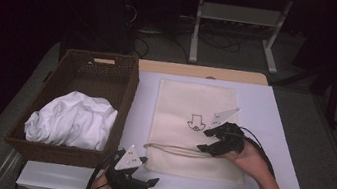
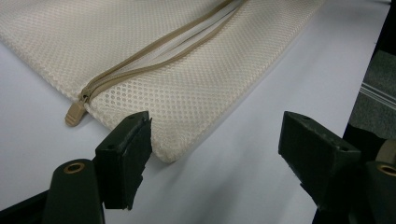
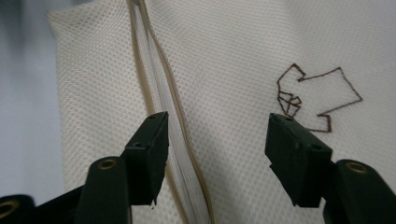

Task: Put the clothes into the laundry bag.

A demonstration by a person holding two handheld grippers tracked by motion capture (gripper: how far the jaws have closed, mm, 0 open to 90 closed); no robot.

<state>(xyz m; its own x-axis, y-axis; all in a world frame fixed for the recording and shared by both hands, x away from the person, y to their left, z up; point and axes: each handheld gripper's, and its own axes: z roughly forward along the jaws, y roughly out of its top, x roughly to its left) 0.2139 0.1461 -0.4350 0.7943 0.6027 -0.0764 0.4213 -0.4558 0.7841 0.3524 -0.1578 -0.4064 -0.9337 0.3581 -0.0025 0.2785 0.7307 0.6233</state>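
Observation:
A cream mesh bag (image 1: 189, 108) lies flat on the white table (image 1: 280, 141), with a brown shirt outline (image 3: 317, 98) stitched on it. Its zipper (image 1: 173, 149) runs across the near end and gapes partly open (image 3: 154, 84). The tan pull tab (image 2: 74, 113) sits at the zipper's left end. My left gripper (image 1: 149, 170) rests at the table's front edge, open, and its jaws frame the bag's near corner (image 2: 163, 149) without touching it. My right gripper (image 1: 203, 141) hovers over the bag's right half, open, with one jaw above the zipper and nothing between the pads (image 3: 217, 135).
A dark wicker basket (image 1: 78, 61) stands at the left of the table and holds a crumpled white cloth (image 1: 74, 118). Behind the table are a white metal stand (image 1: 237, 29) and cables on the floor. A cable (image 1: 259, 148) trails from the right gripper.

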